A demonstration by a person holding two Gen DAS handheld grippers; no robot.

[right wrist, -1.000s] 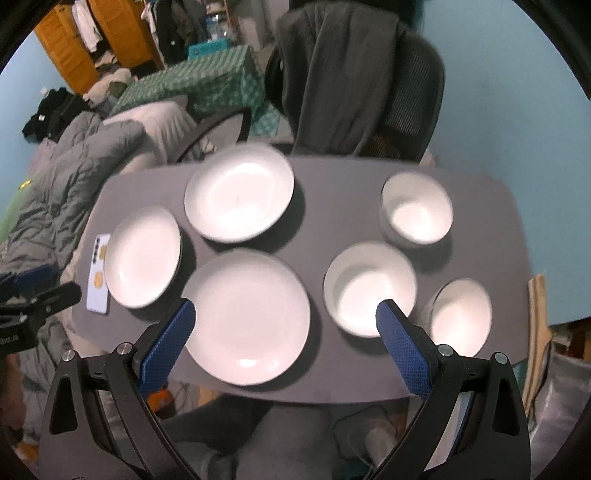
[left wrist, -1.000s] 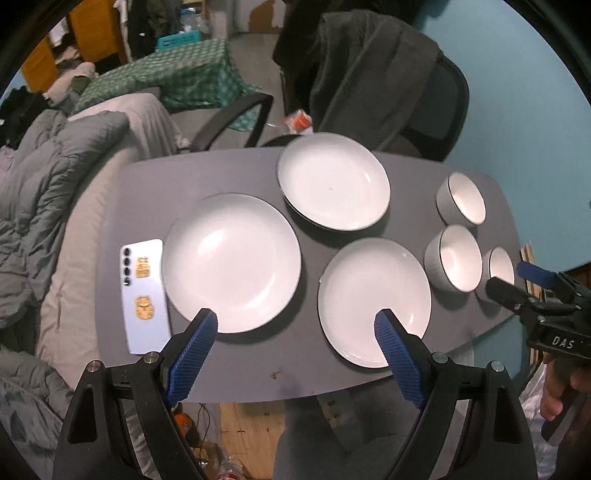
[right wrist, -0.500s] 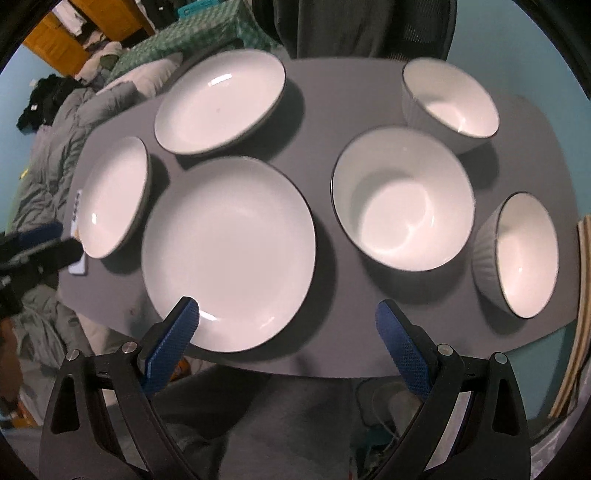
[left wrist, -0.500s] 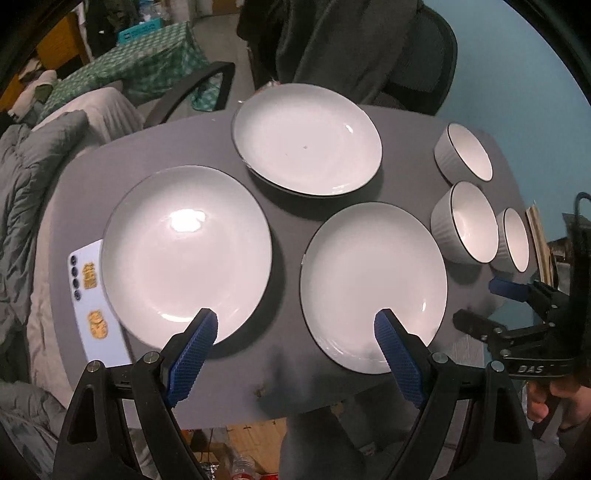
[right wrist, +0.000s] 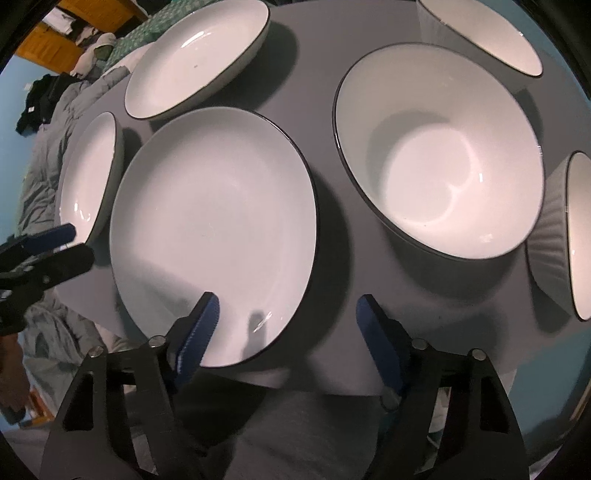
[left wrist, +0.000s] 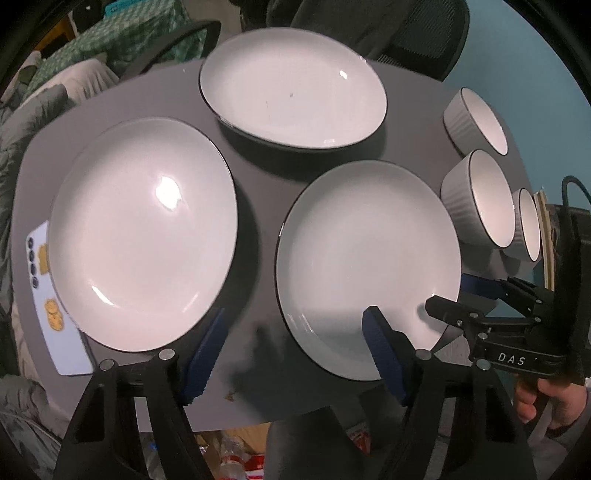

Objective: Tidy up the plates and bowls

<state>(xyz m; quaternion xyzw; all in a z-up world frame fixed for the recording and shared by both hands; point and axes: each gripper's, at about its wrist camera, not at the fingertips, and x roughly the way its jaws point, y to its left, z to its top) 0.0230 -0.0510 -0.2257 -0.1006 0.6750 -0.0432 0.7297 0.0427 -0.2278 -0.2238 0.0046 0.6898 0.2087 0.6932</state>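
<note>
Three white plates with dark rims lie on the grey table: a left plate, a far plate and a near-right plate. Three white bowls stand in a row at the right: far, middle, near. My left gripper is open, low over the table's near edge between the left and near-right plates. My right gripper is open at the near rim of the near-right plate, with the middle bowl ahead right. It also shows in the left wrist view.
A white phone lies at the table's left edge beside the left plate. An office chair draped with dark cloth stands behind the table. A grey duvet is at the left. A blue wall is at the right.
Both grippers have dropped and moved forward toward the table; plates and bowls look much larger. The right gripper has come up to the near-right plate's rim. Nothing on the table has moved.
</note>
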